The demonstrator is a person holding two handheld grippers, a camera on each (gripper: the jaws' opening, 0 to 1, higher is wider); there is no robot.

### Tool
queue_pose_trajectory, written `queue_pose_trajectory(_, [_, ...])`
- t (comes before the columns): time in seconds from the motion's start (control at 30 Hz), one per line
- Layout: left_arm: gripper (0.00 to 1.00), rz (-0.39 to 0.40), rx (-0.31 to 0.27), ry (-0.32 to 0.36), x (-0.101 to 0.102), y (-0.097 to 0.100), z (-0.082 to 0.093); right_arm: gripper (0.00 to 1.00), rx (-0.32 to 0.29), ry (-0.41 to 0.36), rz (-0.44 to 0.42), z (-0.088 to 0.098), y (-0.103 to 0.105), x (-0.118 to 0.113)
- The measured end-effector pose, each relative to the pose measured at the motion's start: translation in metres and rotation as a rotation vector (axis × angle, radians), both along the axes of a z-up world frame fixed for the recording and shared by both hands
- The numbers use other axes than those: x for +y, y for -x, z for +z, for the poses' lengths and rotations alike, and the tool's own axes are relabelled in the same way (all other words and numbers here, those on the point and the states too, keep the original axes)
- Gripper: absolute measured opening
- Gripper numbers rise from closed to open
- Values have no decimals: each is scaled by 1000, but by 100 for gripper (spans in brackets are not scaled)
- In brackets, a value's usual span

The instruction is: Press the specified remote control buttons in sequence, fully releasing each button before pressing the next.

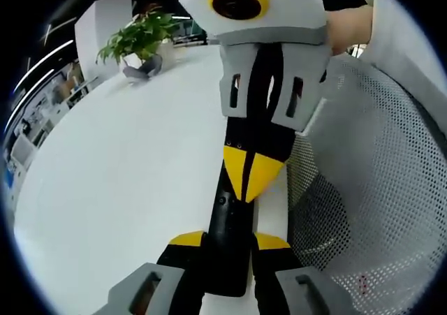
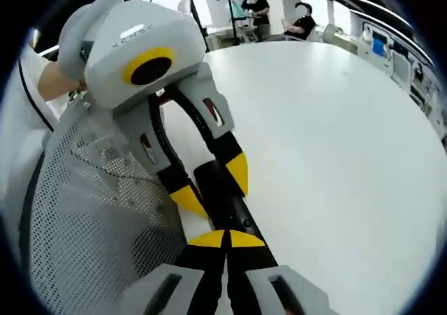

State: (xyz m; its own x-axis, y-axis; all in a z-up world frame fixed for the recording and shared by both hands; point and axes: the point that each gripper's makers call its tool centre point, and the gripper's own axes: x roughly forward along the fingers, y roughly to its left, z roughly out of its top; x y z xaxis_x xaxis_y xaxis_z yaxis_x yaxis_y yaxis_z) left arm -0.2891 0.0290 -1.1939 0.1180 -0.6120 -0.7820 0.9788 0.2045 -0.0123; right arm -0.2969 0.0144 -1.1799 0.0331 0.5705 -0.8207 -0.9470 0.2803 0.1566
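Lying lengthwise on the white table (image 1: 119,182), near its edge, the black remote (image 1: 227,248) is clamped at its near end by the left gripper (image 1: 229,242), whose yellow-tipped jaws sit narrow against the remote's two long sides; the right gripper (image 1: 248,179) comes in from the far side, its jaws drawn together so the yellow tips meet in a point that rests on the remote's top face, at about the middle of its length; whether a button is pushed down under that point cannot be told; in the right gripper view the same meeting shows from the other end: the right gripper (image 2: 227,239) has its jaws closed tip to tip with nothing between them, touching the remote (image 2: 225,198), while the left gripper (image 2: 208,184) reaches in from the far left and grips the remote on both sides; a hand (image 2: 59,77) holds the left gripper's body, and a hand (image 1: 349,25) holds the right one; a grey mesh chair back (image 1: 377,189) stands just beside the table edge, close to the remote; a potted plant (image 1: 143,39) stands at the far end of the table, well apart from the remote; far off, people (image 2: 279,15) sit at desks
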Motion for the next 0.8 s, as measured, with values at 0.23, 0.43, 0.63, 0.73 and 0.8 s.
queue_pose_trajectory(0.23, [24, 1, 0, 3, 0, 0, 0, 0, -63, 33, 40, -1, -4, 2])
queue_pose_trajectory(0.43, [24, 2, 0, 5, 0, 0, 1, 0, -95, 88, 92, -3, -6, 2])
queue_pose_trajectory(0.63, [24, -5, -2, 2, 0, 0, 1, 0, -130, 118, 122, -4, -7, 3])
queue_pose_trajectory(0.73, [24, -7, -2, -2, 0, -1, 0, 0, -157, 129, 138, -5, -9, 4])
queue_pose_trajectory(0.8, [24, -7, -1, -4, 0, -1, 0, 0, -156, 128, 137, -5, -10, 4])
